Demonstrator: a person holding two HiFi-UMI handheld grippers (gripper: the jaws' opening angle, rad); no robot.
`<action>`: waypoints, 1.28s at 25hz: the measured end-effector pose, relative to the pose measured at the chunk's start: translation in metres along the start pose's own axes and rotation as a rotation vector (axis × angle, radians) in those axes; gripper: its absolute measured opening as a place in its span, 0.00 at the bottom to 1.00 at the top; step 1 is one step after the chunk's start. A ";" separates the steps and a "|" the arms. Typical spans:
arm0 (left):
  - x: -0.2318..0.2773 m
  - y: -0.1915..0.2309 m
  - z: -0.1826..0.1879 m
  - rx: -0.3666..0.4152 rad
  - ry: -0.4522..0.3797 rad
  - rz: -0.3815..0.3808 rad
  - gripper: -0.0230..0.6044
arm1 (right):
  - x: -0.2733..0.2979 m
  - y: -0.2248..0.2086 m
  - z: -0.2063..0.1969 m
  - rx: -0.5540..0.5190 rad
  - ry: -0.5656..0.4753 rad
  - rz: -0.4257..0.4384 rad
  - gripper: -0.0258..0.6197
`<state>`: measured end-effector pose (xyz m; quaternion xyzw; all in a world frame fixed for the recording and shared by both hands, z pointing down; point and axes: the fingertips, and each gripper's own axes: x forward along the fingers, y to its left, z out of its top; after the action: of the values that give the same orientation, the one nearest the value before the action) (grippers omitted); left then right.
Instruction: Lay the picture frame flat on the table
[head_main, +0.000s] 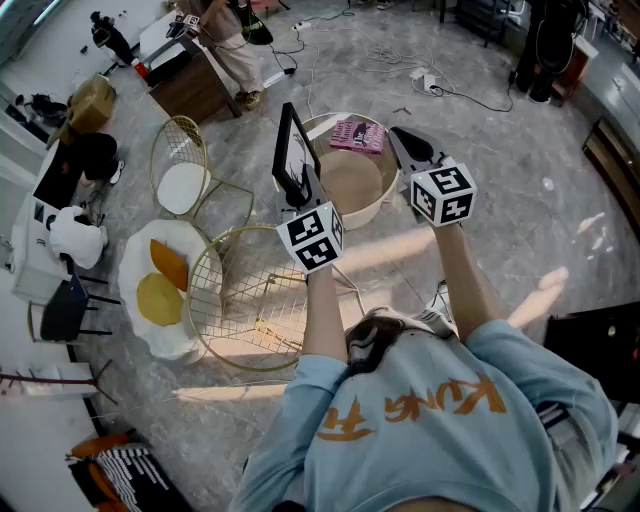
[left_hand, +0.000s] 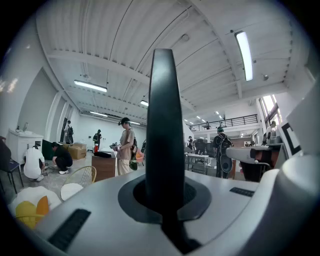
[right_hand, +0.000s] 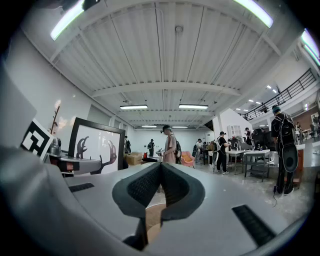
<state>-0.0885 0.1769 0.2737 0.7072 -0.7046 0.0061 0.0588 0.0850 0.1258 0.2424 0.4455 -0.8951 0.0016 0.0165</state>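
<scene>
Left gripper (head_main: 299, 188) is clenched on the lower edge of a black-rimmed picture frame (head_main: 291, 150) with a white picture in it. In the left gripper view the frame (left_hand: 165, 120) shows edge-on, as a dark upright bar rising from between the closed jaws. The picture frame is held upright in the air, not lying on anything. In the head view it stands over the left rim of a round table (head_main: 377, 212) with a white edge and a tan top. From the right gripper view the frame's face (right_hand: 98, 146) is visible at the left and carries a dark antlered shape on white. Right gripper (head_main: 403, 138) is raised just beside the left one, on the far side of the table from the frame. Its ribbed dark pads (right_hand: 145, 185) are pressed together at the tips, with nothing between them. A pink patterned flat item (head_main: 357, 135) lies on the far part of the table top. To the left, on the grey marbled floor (head_main: 520, 180), stand a gold wire chair with a white seat (head_main: 182, 185), a larger gold wire chair (head_main: 245, 310) nearer the person, and a white rounded seat with yellow and orange cushions (head_main: 135, 262). Other people stand and crouch well off in the hall.
</scene>
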 end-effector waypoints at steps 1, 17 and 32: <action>-0.001 0.001 -0.001 0.000 0.001 -0.002 0.08 | 0.000 0.003 -0.001 -0.002 0.002 0.003 0.04; -0.009 0.020 -0.011 -0.031 -0.001 -0.023 0.08 | 0.001 0.019 -0.012 -0.022 0.035 -0.058 0.04; -0.012 0.034 -0.010 -0.080 -0.014 -0.005 0.08 | 0.001 0.019 0.001 -0.044 0.023 -0.058 0.04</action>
<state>-0.1215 0.1896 0.2848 0.7062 -0.7027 -0.0273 0.0823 0.0696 0.1366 0.2414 0.4706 -0.8815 -0.0137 0.0366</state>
